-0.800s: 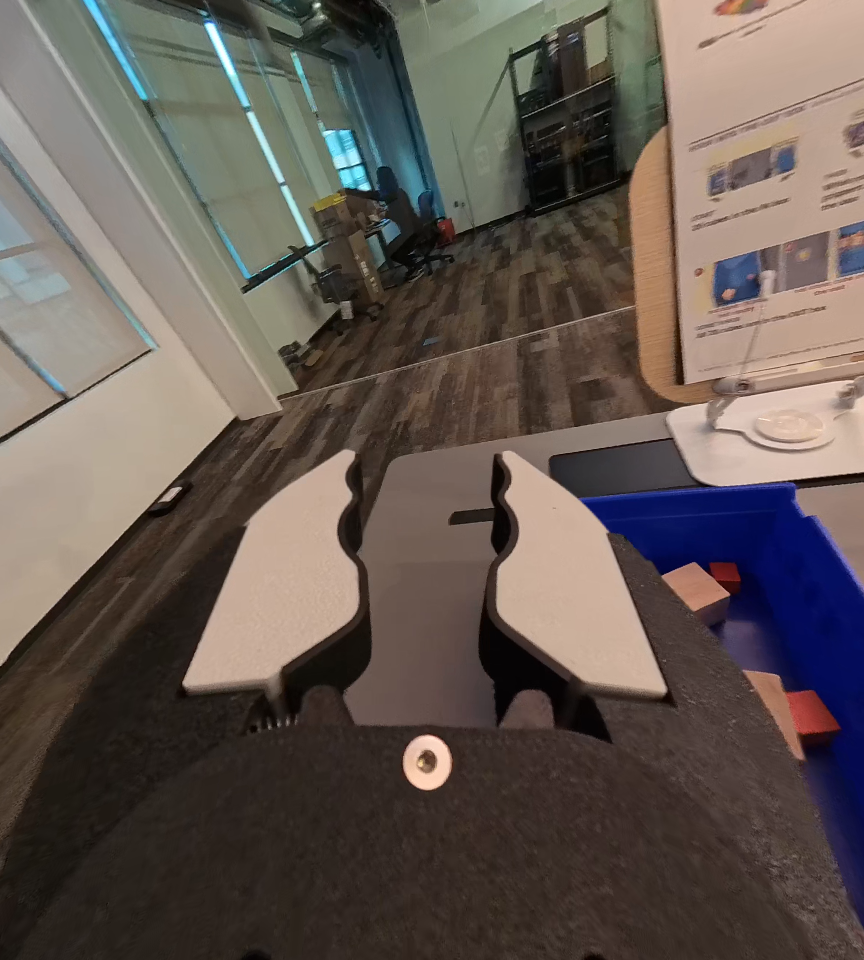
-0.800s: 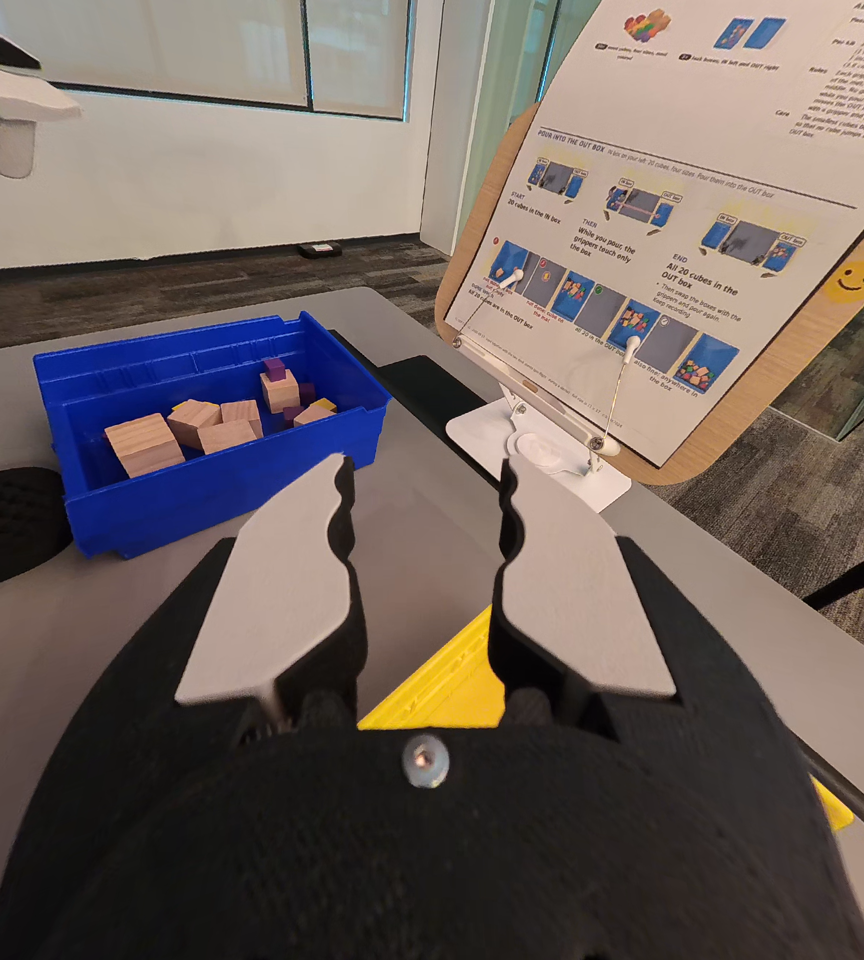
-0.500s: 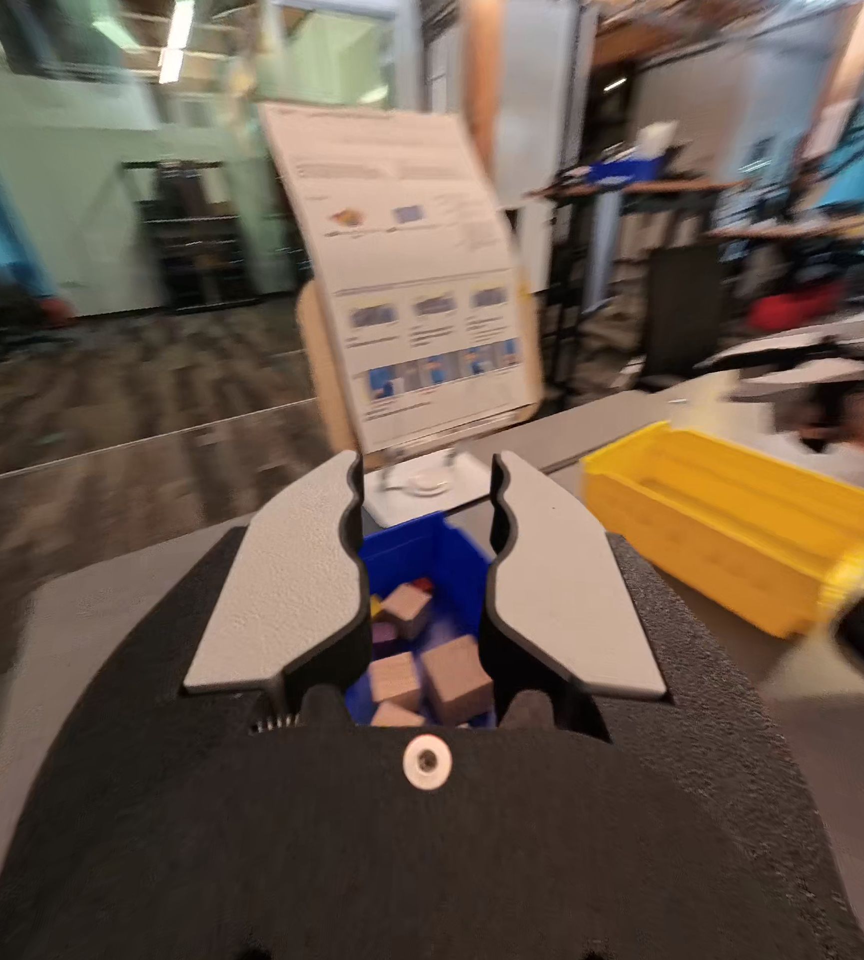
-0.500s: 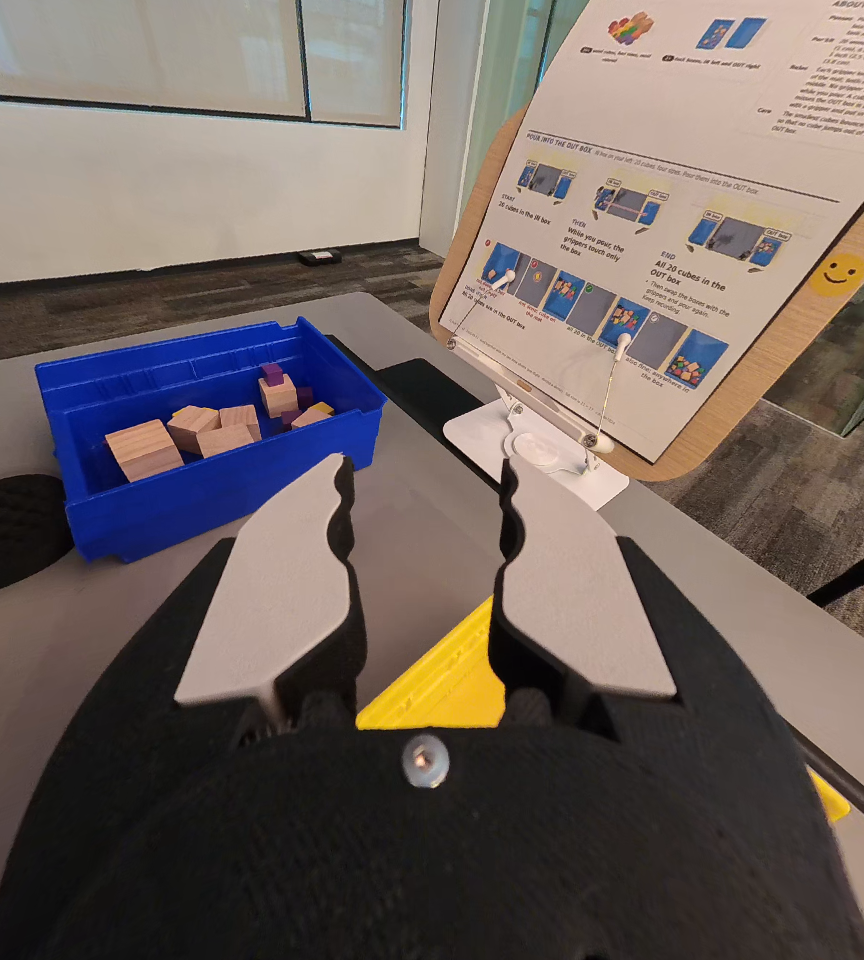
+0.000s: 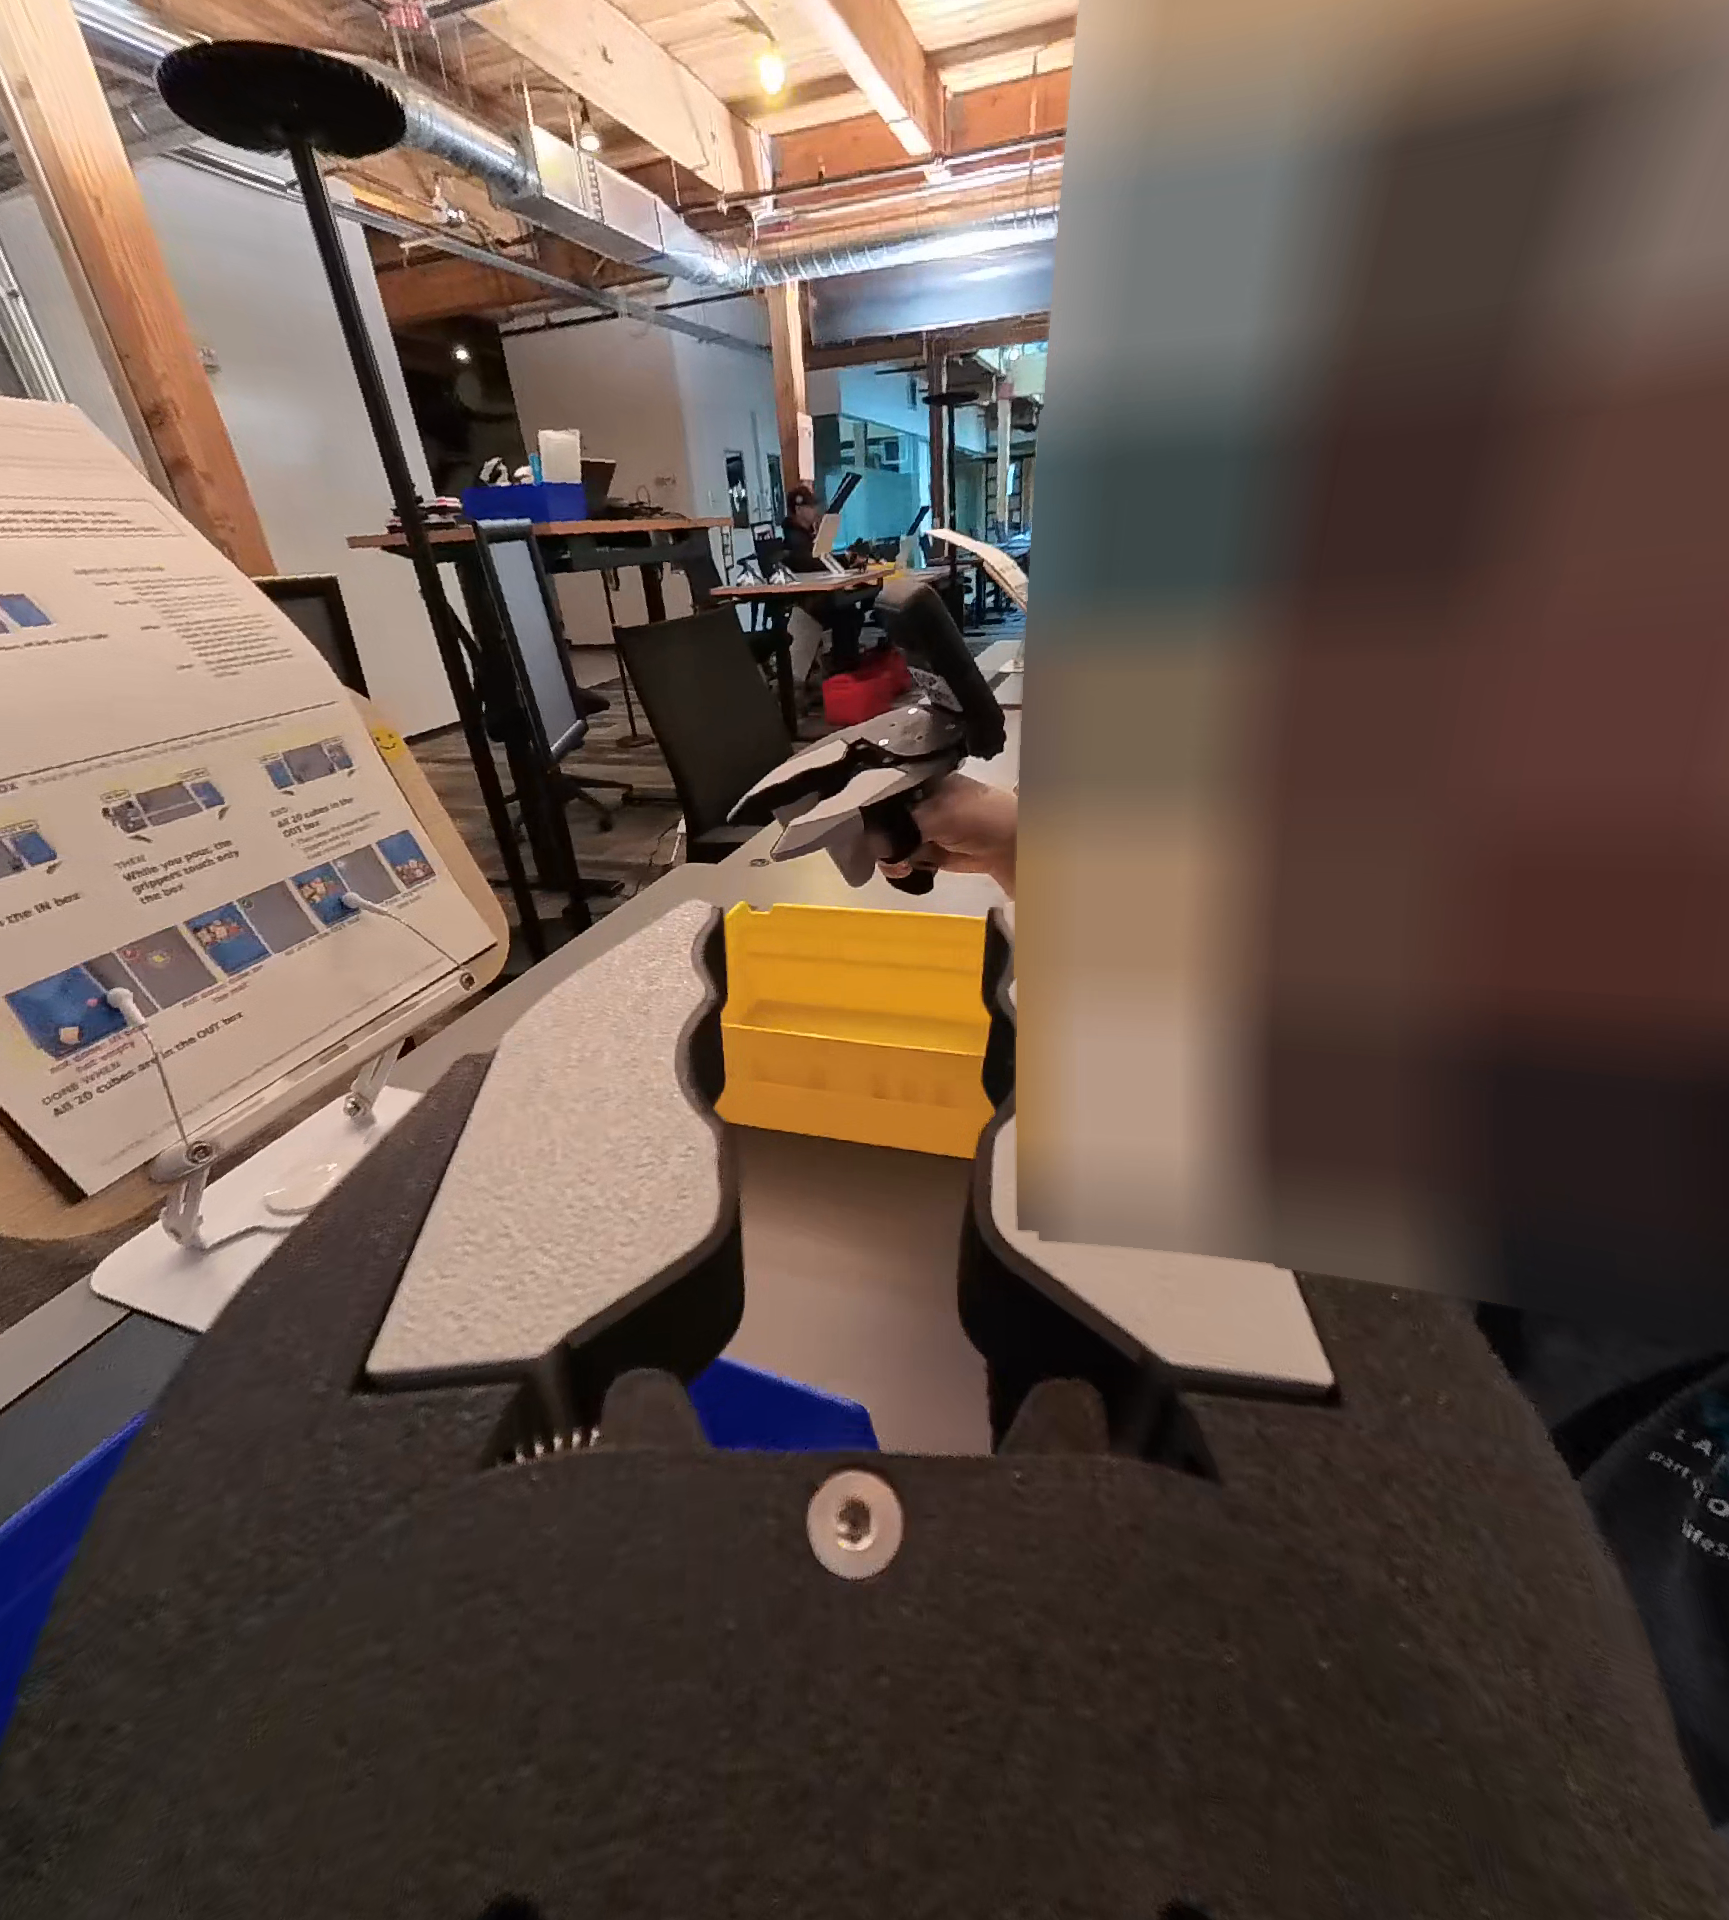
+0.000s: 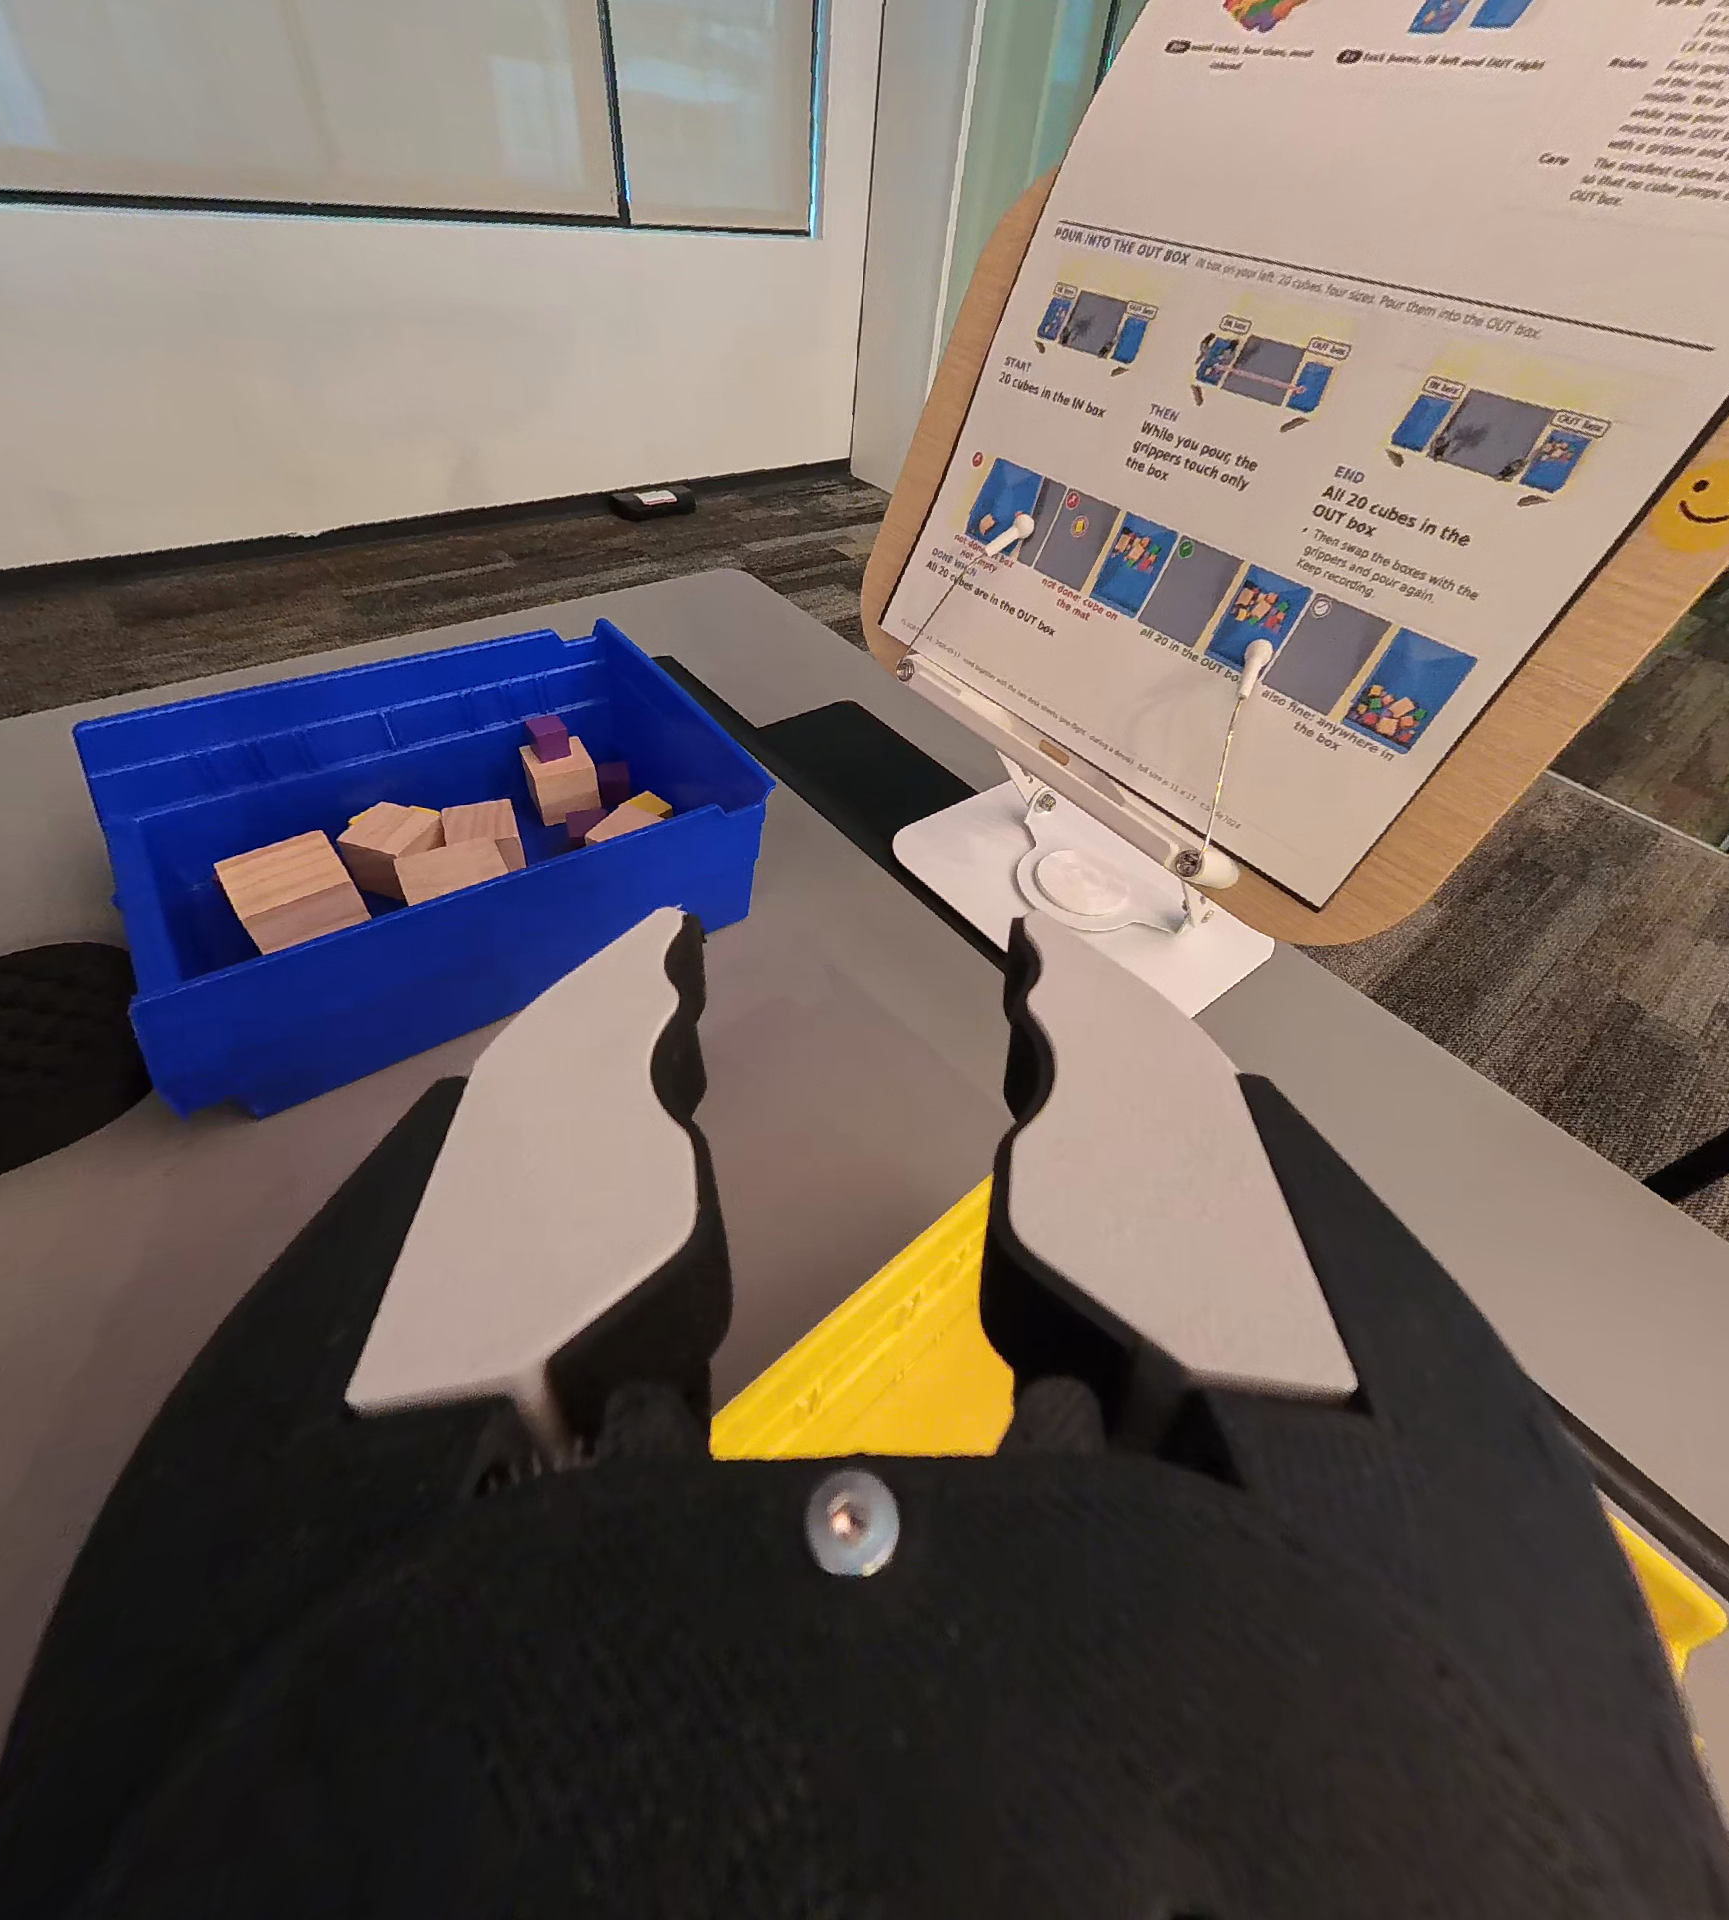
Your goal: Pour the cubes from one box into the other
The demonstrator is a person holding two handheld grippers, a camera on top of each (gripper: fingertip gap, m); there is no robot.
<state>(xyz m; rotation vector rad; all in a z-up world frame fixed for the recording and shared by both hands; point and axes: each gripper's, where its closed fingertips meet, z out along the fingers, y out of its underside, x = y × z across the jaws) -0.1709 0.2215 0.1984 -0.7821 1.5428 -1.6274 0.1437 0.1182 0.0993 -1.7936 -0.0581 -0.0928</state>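
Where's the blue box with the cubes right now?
In the right wrist view the blue box sits on the grey table, ahead and left of the open right gripper, left of the instruction stand.

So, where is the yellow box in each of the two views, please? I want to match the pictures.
Left wrist view: the yellow box stands at the centre, on the grey table, seen between the open fingers of the left gripper.
Right wrist view: only parts of it show, low at centre right, mostly hidden under the open right gripper.
Shared landmark: the instruction board on its white stand.
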